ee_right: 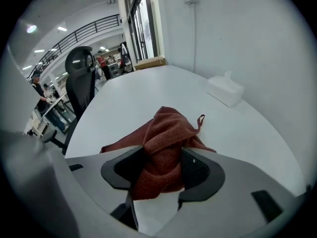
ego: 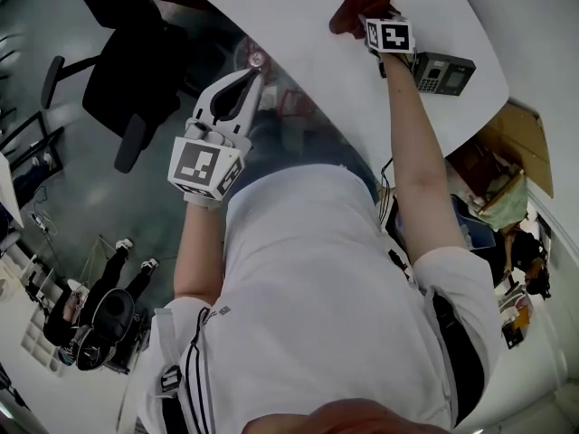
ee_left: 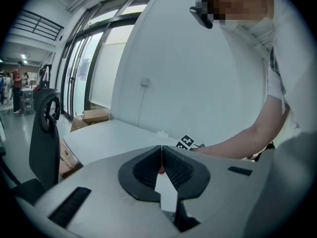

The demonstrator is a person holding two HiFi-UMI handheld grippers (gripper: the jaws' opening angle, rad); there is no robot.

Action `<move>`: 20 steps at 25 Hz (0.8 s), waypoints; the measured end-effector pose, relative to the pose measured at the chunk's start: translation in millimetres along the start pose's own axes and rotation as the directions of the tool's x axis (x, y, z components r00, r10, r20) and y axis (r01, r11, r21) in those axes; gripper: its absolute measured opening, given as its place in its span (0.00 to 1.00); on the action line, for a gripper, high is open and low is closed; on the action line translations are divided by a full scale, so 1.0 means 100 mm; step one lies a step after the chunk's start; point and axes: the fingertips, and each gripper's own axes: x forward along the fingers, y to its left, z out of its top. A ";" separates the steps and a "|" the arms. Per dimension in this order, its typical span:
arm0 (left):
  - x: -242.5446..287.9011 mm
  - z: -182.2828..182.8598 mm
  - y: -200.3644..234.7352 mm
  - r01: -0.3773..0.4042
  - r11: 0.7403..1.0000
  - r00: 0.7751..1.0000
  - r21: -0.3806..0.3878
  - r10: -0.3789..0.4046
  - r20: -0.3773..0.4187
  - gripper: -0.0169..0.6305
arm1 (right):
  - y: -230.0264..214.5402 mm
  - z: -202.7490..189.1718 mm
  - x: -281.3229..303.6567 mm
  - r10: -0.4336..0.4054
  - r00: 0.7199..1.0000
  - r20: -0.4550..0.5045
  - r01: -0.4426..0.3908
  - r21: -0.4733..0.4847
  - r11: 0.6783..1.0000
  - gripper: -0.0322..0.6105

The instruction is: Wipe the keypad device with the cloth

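Right tongs [ee_right: 164, 160] gape wide astride the cloth [ee_right: 166, 128], bunched mid-frame on the counter [ee_right: 124, 95]. It looks soft, light and limp, so pinch the raised fold. Left tongs [ee_left: 162, 165] are closed and empty. The keypad device [ego: 443, 73] sits upper right in the head view.

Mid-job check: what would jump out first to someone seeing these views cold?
A rust-red cloth lies bunched on the white table, between the wide-open jaws of the right gripper. Just right of it in the head view sits the grey keypad device. The left gripper hangs shut beside the table's edge.

Rust-red cloth [ee_right: 163, 148], white table [ee_right: 143, 90]
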 end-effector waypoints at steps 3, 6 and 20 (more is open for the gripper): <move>0.03 0.00 -0.02 0.005 1.000 1.000 0.006 -0.005 -0.004 0.04 | 0.01 -0.04 -0.02 0.006 1.000 0.011 -0.006 -0.003 1.000 0.27; 0.08 0.00 -0.05 0.016 1.000 1.000 0.016 -0.016 -0.008 0.04 | 0.05 -0.08 -0.04 0.019 0.999 0.029 -0.019 -0.001 1.000 0.22; 0.44 0.16 -0.27 0.173 0.979 0.985 0.109 -0.171 -0.026 0.04 | 0.01 0.27 -0.87 0.029 0.945 0.325 -0.069 0.115 0.991 0.19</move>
